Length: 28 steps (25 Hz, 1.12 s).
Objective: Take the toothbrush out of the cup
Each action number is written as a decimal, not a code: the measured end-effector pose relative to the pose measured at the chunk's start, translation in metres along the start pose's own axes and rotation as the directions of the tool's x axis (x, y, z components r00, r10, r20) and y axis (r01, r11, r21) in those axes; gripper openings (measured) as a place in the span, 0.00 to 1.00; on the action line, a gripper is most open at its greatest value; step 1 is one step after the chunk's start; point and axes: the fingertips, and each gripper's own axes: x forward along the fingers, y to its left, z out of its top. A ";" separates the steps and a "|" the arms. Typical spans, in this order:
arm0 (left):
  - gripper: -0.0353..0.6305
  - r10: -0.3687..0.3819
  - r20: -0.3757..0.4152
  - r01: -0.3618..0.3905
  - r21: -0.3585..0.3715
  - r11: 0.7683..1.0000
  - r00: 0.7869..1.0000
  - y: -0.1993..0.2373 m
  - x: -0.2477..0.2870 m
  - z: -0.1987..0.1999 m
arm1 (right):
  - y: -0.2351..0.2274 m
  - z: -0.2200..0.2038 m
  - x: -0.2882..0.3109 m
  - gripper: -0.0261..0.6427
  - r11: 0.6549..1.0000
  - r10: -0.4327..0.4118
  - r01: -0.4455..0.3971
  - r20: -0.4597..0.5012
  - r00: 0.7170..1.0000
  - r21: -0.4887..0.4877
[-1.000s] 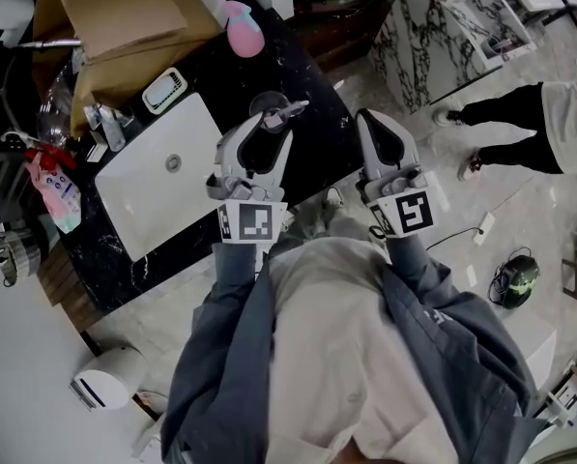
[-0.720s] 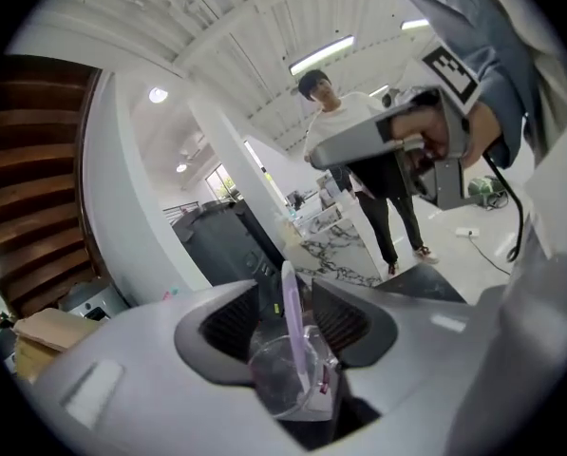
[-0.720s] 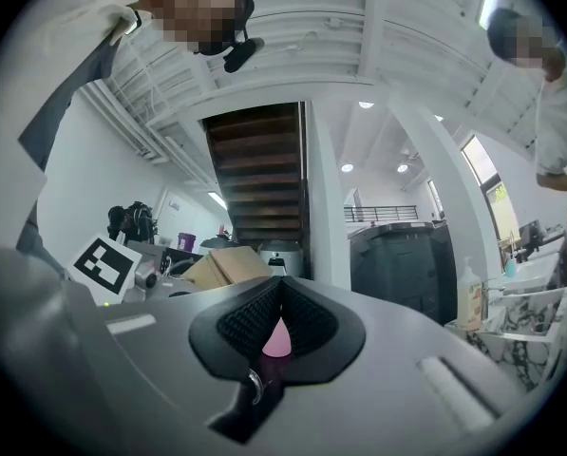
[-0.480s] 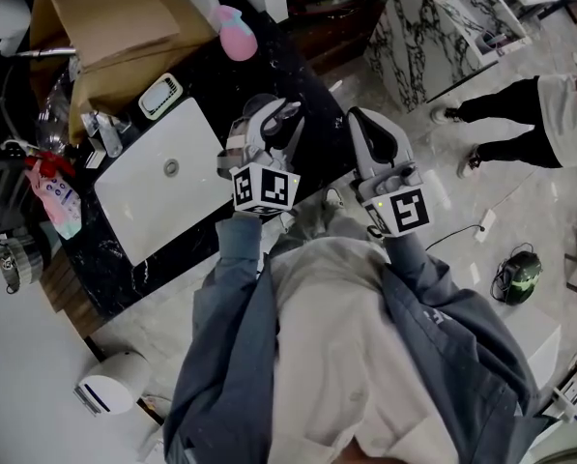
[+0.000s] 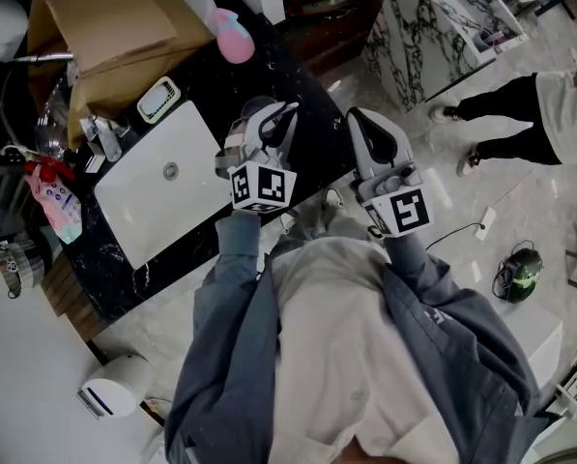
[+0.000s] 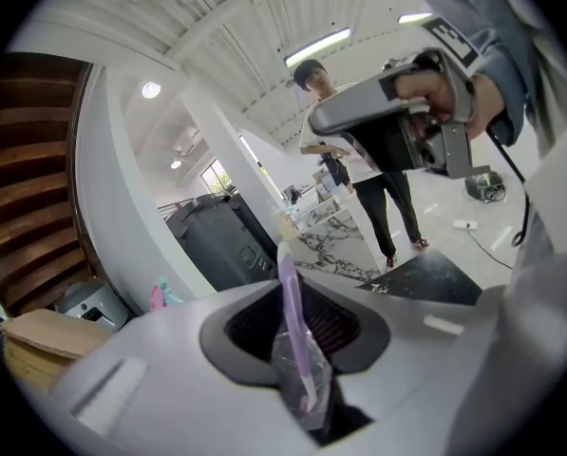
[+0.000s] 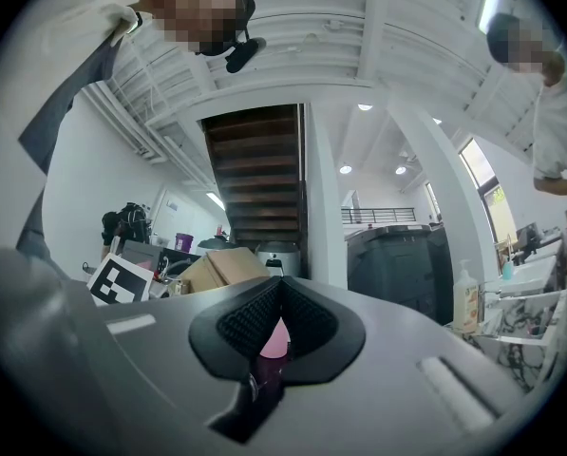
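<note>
A purple toothbrush in a clear wrapper stands upright between the jaws of my left gripper. The jaws are closing and their pads lie against its sides. In the head view my left gripper reaches over the clear cup on the black counter. It hides most of the cup, and the toothbrush's lower end cannot be seen. My right gripper hovers to the right near the counter's edge. Its jaws are shut with nothing in them.
A white sink with a faucet lies left of the cup. Behind stand a soap dish, a pink bottle and a cardboard box. A person stands on the marble floor at right.
My left gripper has moved forward onto the cup and rolled, so its marker cube now sits tilted. Its jaws have narrowed around the toothbrush. The right gripper has stayed still.
</note>
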 end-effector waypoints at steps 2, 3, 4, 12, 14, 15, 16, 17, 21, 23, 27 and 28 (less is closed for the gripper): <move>0.24 0.001 0.005 -0.001 -0.006 1.000 1.000 0.000 0.001 0.000 | 0.000 0.000 0.000 0.05 1.000 -0.002 0.002 0.000 1.000 -0.001; 0.24 0.002 0.010 -0.002 -0.010 1.000 1.000 0.001 0.001 0.000 | -0.001 0.000 0.000 0.05 1.000 -0.003 0.003 0.000 1.000 -0.001; 0.24 0.004 0.015 -0.003 -0.015 1.000 1.000 0.001 0.001 0.000 | -0.001 0.000 0.001 0.05 1.000 -0.005 0.005 0.001 1.000 -0.001; 0.22 0.016 0.058 -0.014 -0.038 0.999 0.998 0.001 -0.003 0.009 | -0.003 -0.001 0.000 0.05 1.000 -0.015 0.015 -0.002 1.000 -0.003; 0.21 0.028 0.071 -0.024 -0.065 0.998 0.997 0.004 -0.007 0.017 | -0.003 -0.001 0.001 0.05 1.000 -0.013 0.013 -0.001 1.000 -0.005; 0.21 0.036 0.079 -0.030 -0.079 0.996 0.996 0.007 -0.009 0.021 | -0.003 0.000 0.001 0.05 1.000 -0.012 0.012 0.001 1.000 -0.005; 0.21 0.047 0.090 -0.038 -0.093 0.995 0.995 0.010 -0.012 0.024 | -0.003 0.001 0.002 0.05 1.000 -0.011 0.011 0.002 1.000 -0.005; 0.21 0.059 0.103 -0.048 -0.109 0.993 0.993 0.014 -0.015 0.028 | -0.003 0.001 0.002 0.05 1.000 -0.009 0.009 0.003 1.000 -0.005; 0.21 0.130 0.179 -0.092 -0.207 0.974 0.975 0.035 -0.030 0.045 | 0.000 0.003 0.005 0.05 1.000 0.001 -0.001 0.005 1.000 -0.005; 0.21 0.171 0.232 -0.110 -0.255 0.961 0.958 0.047 -0.041 0.056 | 0.002 0.004 0.007 0.05 1.000 0.009 -0.009 0.008 1.000 -0.007; 0.21 0.255 0.286 -0.135 -0.380 0.915 0.924 0.069 -0.068 0.072 | 0.006 0.006 0.012 0.05 0.999 0.031 -0.030 0.012 0.999 -0.009; 0.21 0.280 0.285 -0.140 -0.427 0.893 0.917 0.073 -0.076 0.073 | 0.007 0.006 0.013 0.05 0.999 0.036 -0.036 0.012 0.999 -0.009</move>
